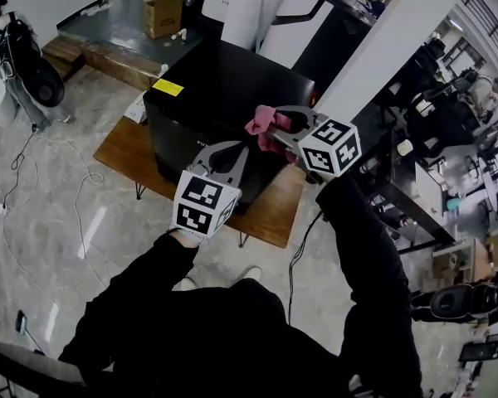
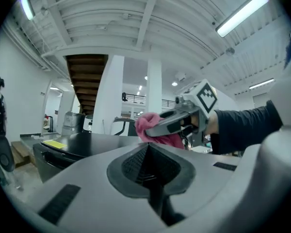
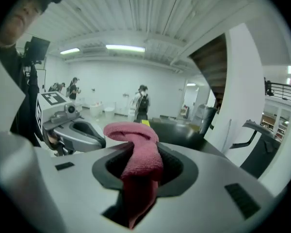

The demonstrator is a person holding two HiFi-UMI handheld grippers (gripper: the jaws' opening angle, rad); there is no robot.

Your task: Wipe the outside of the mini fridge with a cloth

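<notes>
The right tongs [image 1: 274,129] are clenched on a pink cloth [image 3: 138,152], which bunches out past their tips above the top front edge of the black mini fridge [image 1: 207,85]. The left tongs [image 2: 148,165] are pressed together on nothing, just beside the right pair. The fridge stands beneath both on a low wooden bench [image 1: 123,149].

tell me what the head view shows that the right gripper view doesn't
Only the head view shows the low wooden table under the mini fridge and a cardboard box on the floor beyond it. Only the right gripper view shows the pink cloth running down between the shut jaws of the right gripper, and people standing far off. Both show the cloth, the black fridge top and the left gripper.
</notes>
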